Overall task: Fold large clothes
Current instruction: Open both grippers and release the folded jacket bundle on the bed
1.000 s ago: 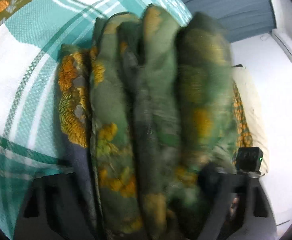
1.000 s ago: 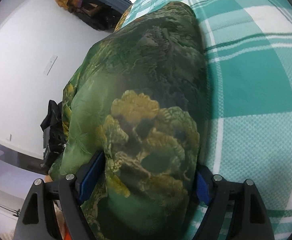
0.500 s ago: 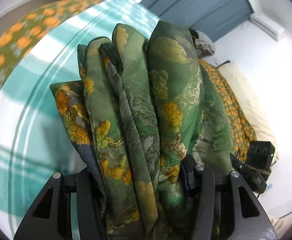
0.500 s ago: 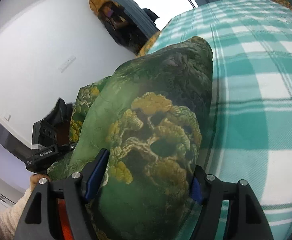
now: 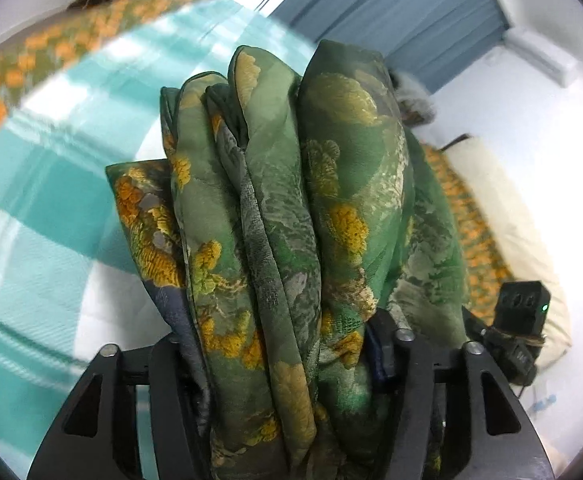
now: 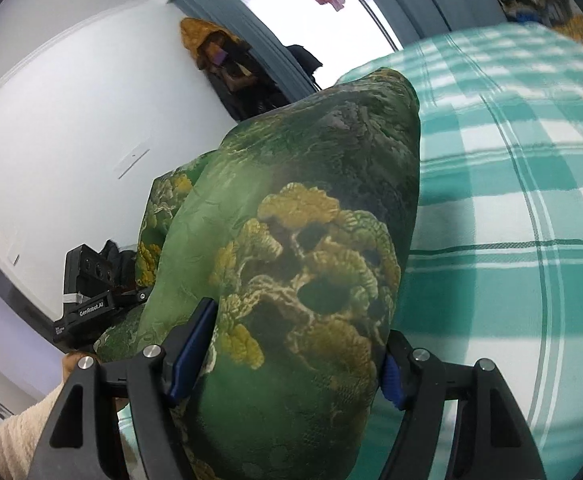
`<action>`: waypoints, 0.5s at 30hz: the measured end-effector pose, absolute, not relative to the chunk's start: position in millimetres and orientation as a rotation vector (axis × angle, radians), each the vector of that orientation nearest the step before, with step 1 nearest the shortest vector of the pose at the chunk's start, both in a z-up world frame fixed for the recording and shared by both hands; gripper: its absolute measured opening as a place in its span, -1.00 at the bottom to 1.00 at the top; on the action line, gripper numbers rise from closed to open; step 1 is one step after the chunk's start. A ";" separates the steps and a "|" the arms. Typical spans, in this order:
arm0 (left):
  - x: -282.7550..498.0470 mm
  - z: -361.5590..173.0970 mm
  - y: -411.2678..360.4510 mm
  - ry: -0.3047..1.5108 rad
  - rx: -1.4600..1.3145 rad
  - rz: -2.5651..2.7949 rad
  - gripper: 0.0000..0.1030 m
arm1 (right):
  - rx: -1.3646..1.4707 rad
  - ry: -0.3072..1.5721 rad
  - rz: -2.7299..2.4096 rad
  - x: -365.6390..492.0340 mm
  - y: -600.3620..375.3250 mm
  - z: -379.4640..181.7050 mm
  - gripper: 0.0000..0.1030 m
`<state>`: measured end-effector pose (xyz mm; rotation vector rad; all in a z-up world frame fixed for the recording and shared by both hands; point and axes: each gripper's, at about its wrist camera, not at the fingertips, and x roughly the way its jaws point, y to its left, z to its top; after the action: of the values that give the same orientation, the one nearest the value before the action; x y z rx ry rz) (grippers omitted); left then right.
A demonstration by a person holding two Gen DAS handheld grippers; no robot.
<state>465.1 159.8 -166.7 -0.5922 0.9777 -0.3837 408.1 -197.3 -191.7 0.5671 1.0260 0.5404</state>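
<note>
Left wrist view: left gripper (image 5: 287, 364) jaws opening, yet the thick folded bundle of green and yellow patterned garment (image 5: 291, 208) is wedged between both fingers, its folds standing on edge, raised over the teal checked bedspread (image 5: 39, 208). Right wrist view: right gripper (image 6: 287, 364) clamps the same garment's (image 6: 303, 264) other end between blue pads (image 6: 193, 344); left gripper's body (image 6: 91, 300) just beside the cloth.

At the lower left of your right wrist view, white lettering reading "GenRobot.AI" runs along the side of the black body of your left gripper (image 6: 91, 308). Smaller print below it is too tiny to read. Your left wrist view has no legible text.
</note>
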 end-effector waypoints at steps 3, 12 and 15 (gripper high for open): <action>466.6 -210.2 165.1 1.058 -0.648 -0.325 0.72 | 0.637 1.232 0.464 421.1 -202.9 -255.1 0.52; 375.5 -115.4 154.3 0.857 -0.212 -0.165 0.94 | 0.227 1.050 0.081 333.7 -211.0 -162.5 0.97; 326.1 -82.6 118.4 0.737 0.020 -0.006 0.99 | 0.039 1.000 -0.061 299.5 -196.3 -125.2 0.97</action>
<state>326.1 118.4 -82.6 0.0196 0.7365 -0.0061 299.5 -196.3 -125.2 0.0392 0.9996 -0.0613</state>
